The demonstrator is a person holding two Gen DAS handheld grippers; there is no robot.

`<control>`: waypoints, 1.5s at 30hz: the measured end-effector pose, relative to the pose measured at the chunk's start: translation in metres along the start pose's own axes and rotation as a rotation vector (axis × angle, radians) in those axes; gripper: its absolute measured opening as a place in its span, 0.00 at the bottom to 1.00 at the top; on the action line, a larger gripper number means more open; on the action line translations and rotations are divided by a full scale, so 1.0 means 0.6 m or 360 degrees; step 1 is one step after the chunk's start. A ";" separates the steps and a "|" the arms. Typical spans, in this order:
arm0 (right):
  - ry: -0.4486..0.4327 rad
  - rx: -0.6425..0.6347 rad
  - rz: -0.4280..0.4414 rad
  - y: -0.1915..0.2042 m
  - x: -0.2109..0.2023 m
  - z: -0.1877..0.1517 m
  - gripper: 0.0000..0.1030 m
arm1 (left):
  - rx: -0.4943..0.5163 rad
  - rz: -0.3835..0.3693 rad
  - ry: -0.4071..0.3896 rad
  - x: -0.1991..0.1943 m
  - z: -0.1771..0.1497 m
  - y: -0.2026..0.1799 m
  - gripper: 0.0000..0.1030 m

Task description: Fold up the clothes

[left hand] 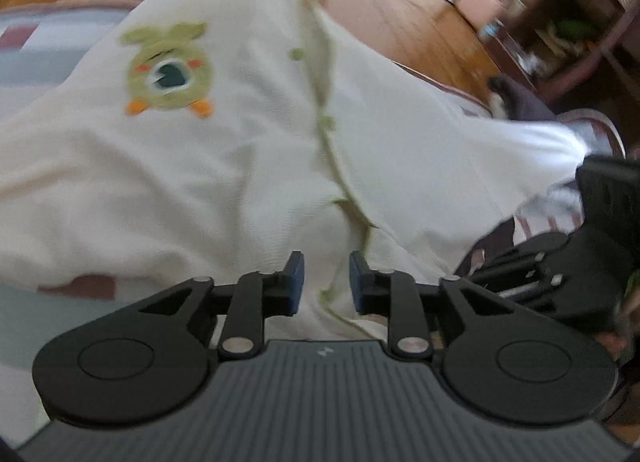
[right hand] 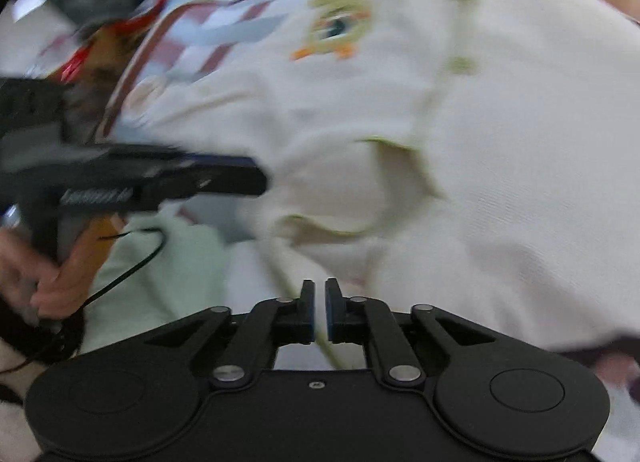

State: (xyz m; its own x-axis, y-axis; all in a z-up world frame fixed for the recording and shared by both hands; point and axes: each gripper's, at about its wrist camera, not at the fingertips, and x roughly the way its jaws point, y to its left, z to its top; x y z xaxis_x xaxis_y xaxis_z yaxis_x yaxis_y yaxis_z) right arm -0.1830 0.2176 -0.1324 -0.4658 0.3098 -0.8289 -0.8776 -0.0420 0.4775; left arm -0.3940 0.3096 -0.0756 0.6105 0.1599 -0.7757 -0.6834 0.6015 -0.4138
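A cream baby garment point(left hand: 240, 150) with a green animal patch point(left hand: 170, 70), green trim and green buttons lies spread on a patchwork blanket. It also fills the right wrist view point(right hand: 500, 142), collar opening near the middle. My left gripper point(left hand: 326, 282) is open, jaws a little apart over the garment's near edge, with nothing between them. It shows from the side in the right wrist view point(right hand: 256, 178), reaching onto the garment. My right gripper point(right hand: 320, 310) has its jaws nearly together, with only a thin gap; no cloth is visibly pinched. Both views are motion-blurred.
The checked blanket point(left hand: 44, 58) in grey, white and maroon lies under the garment. A wooden floor point(left hand: 400, 18) and a dark wooden shelf unit point(left hand: 580, 30) lie beyond. The person's hand point(right hand: 48, 282) and a black cable point(right hand: 132, 266) are at the left.
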 end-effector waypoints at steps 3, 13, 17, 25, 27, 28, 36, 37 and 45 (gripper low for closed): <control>0.0042 -0.0021 -0.0226 0.003 -0.014 -0.011 0.43 | 0.0141 0.0091 0.0054 0.028 0.002 -0.028 0.51; 0.0094 -0.0198 -0.0524 0.003 0.039 -0.016 0.28 | 0.0544 0.0447 0.0231 0.106 -0.013 -0.075 0.20; -0.0017 -0.0055 -0.0421 -0.019 -0.015 -0.008 0.08 | 0.0330 0.0342 0.0282 0.091 -0.007 -0.045 0.00; -0.0012 -0.0187 -0.0388 0.010 -0.095 -0.024 0.08 | -0.0012 -0.0056 0.0373 0.042 -0.027 -0.028 0.00; 0.0176 -0.0233 -0.0398 0.005 -0.042 -0.035 0.08 | 0.0037 -0.0004 0.0367 0.044 -0.036 -0.037 0.00; 0.0247 -0.0226 -0.0391 -0.001 -0.019 -0.038 0.08 | 0.0065 0.0026 0.0340 0.041 -0.037 -0.043 0.00; 0.0179 0.0034 -0.0285 -0.052 -0.012 -0.016 0.10 | 0.0403 0.0391 0.0096 0.028 -0.018 -0.087 0.61; 0.0156 0.0092 -0.0266 -0.062 -0.016 -0.012 0.10 | 0.0464 0.0451 0.0117 0.041 -0.016 -0.092 0.66; -0.0288 0.0410 -0.0163 -0.094 -0.109 0.005 0.09 | 0.0487 0.0387 0.0356 0.114 -0.009 -0.058 0.20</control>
State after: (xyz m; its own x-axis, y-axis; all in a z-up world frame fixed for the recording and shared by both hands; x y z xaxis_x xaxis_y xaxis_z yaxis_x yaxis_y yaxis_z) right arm -0.1025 0.2024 -0.1041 -0.3286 0.4647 -0.8223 -0.8506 0.2328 0.4715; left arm -0.3308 0.2953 -0.1166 0.3222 0.1726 -0.9308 -0.6257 0.7767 -0.0726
